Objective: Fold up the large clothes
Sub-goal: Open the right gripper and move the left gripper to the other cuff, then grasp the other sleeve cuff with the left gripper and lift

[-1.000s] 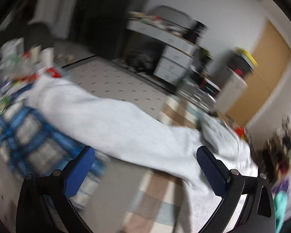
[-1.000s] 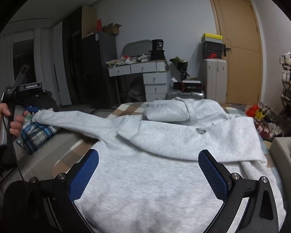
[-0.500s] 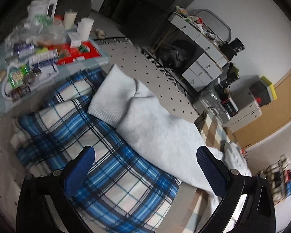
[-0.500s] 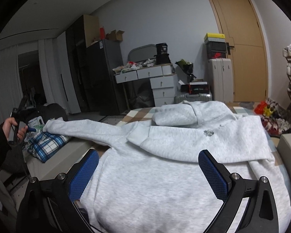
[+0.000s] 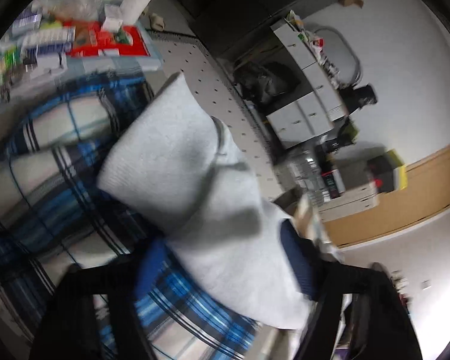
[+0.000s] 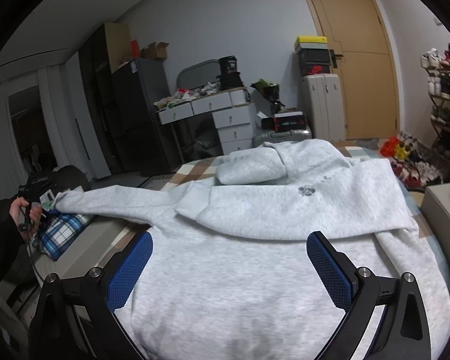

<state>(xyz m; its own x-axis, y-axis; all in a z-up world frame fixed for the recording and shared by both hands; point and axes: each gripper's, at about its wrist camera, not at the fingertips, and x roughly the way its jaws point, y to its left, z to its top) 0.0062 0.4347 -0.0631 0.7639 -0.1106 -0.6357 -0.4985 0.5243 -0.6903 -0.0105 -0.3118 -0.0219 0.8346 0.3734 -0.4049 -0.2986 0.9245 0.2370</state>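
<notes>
While one grey hoodie (image 6: 255,240) lies spread on the bed (image 6: 195,169), its sleeve cuff (image 5: 171,162) sits between the closing left gripper (image 5: 222,258), lower centre; the right gripper (image 6: 229,267) hovers released.

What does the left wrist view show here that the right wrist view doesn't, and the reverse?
Only the left wrist view: the left gripper closing around the sleeve cuff, and a cluttered table behind.

Only the right wrist view: the hoodie body spread flat, its other sleeve folded across the chest, the open right gripper, and the shoe rack.

Both: the grey hoodie, plaid cloth, white drawers, wooden door.
</notes>
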